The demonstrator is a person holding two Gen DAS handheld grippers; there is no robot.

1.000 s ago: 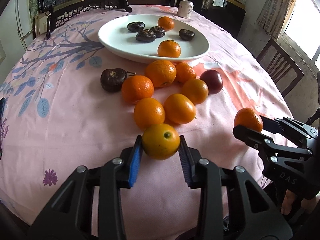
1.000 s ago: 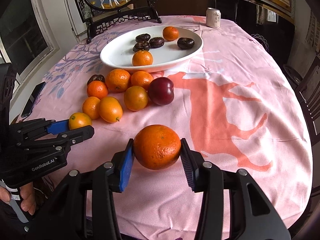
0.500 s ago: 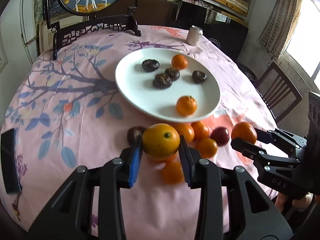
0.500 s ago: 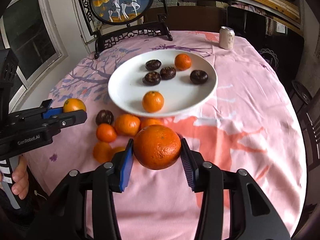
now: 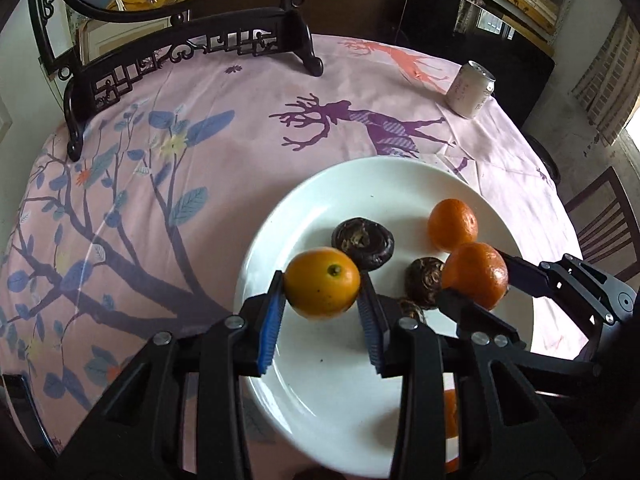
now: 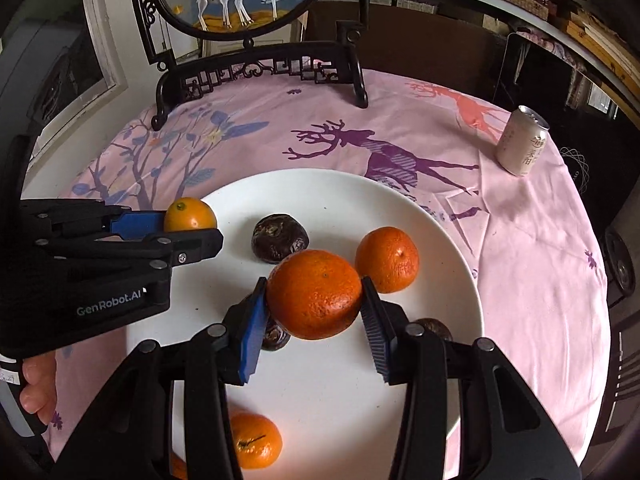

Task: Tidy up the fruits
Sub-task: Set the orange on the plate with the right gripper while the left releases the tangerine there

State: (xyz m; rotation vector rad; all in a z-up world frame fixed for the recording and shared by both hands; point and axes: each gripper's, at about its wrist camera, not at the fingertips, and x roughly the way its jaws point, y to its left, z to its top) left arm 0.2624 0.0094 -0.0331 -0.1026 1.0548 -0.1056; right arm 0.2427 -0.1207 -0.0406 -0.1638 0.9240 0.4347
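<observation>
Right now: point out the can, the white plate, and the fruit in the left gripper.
can [image 6: 522,142], right wrist view, middle of its side.
white plate [image 6: 332,188], right wrist view, bare far rim.
yellow-orange fruit [image 5: 322,282], left wrist view, its front face.

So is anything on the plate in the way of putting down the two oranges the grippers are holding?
Partly. Under the right gripper, the big orange hangs over a dark fruit, with another orange close behind. The left gripper's yellow-orange fruit has bare white plate in front of it and a dark fruit behind.

Black left gripper [image 6: 188,236], blue-padded jaws, perhaps ribbed.
</observation>
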